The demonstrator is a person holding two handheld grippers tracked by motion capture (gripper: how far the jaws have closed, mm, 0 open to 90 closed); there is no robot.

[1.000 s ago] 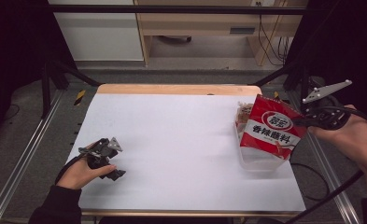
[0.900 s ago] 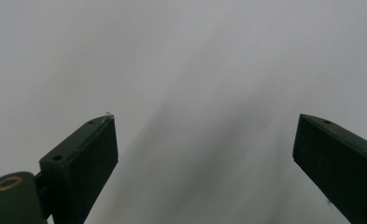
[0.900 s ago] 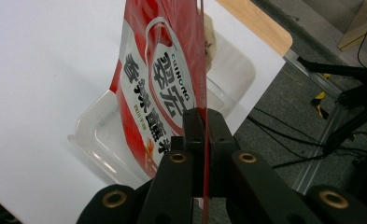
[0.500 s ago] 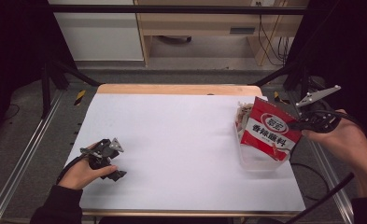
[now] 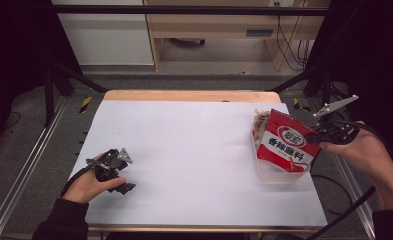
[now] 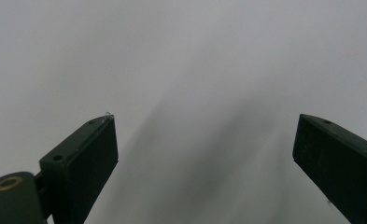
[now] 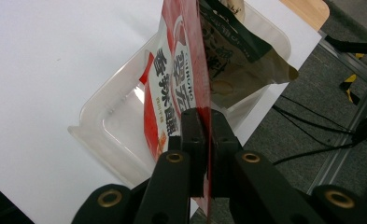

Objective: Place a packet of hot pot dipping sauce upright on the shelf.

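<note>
**Right gripper pinches the red packet over the clear tray**

We see the right gripper [image 7: 203, 140] with its two black jaws pressed together on the edge of a red packet [image 7: 172, 84], the thin foil caught flat between the pads. In the high view the same right gripper [image 5: 318, 141] sits at the table's right edge, held in the person's right hand [image 5: 366, 150], and the red packet [image 5: 286, 145] hangs tilted, its printed face turned toward the camera. Its lower part dips into a clear plastic tray [image 5: 264, 172] that stands on the white table [image 5: 194, 150] near the right rim. Another packet [image 7: 239, 65], dark and golden, lies in the tray just behind the red one.

Well apart, at the near left corner of the table, we see the left gripper [image 5: 115, 167] resting on the surface in the person's left hand [image 5: 86, 185]. Its jaws stand spread wide, with only bare table between them in the left gripper view [image 6: 204, 154].
</note>
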